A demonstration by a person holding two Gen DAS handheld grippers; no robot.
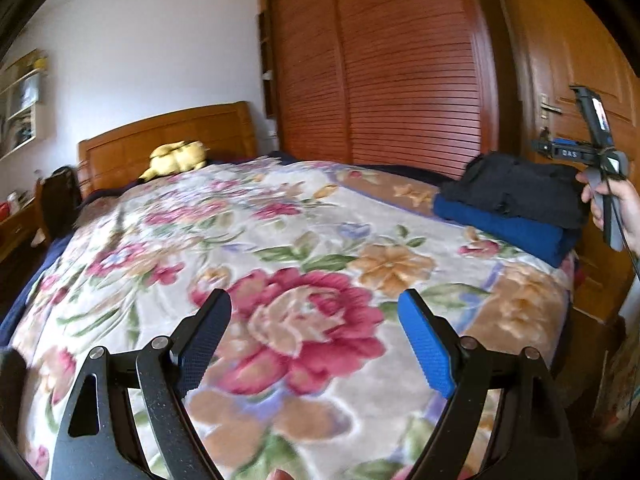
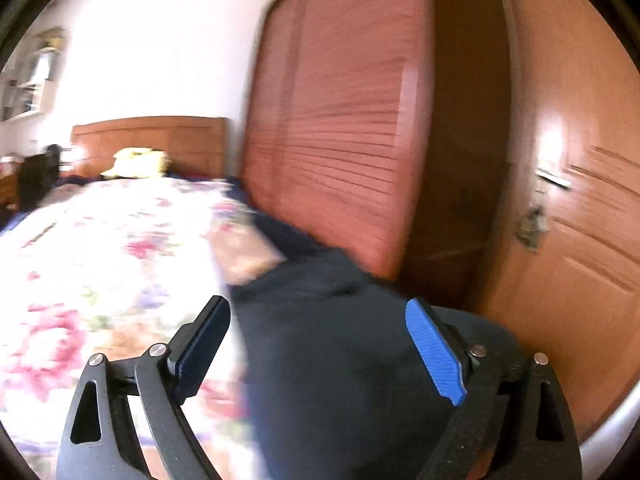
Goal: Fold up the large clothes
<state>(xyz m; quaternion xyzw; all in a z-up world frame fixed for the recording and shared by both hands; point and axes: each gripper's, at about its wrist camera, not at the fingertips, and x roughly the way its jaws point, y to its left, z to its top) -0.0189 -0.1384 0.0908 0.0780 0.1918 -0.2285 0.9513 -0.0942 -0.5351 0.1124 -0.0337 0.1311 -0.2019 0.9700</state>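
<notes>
- The left gripper (image 1: 316, 336) hangs over the flowered blanket (image 1: 280, 216) on the bed, with its jaws spread wide and nothing between them.
- The right gripper (image 2: 320, 344) is also wide open and holds nothing; it points at the dark garment (image 2: 344, 344), which fills the space below and between its fingers (the picture is blurred, so I cannot tell if a finger touches the cloth).
- In the left view the dark garment (image 1: 516, 188) lies as a bundle on top of a blue garment (image 1: 512, 228), at the right edge of the bed near the door (image 1: 576, 60). Both look already folded, but I cannot be sure.
- In the left view a hand (image 1: 620, 208) is seen just beside this stack, holding the handle of the other tool.
- The cloth looks soft and thick, rather light, and not slippery; it will sag and bend when lifted, and it is not fragile.
- I judge that a good hold is at an outer edge or corner of the dark piece, pinching only the top layers so the blue one stays down.
- One risk: a deep pinch may take both garments together.
</notes>
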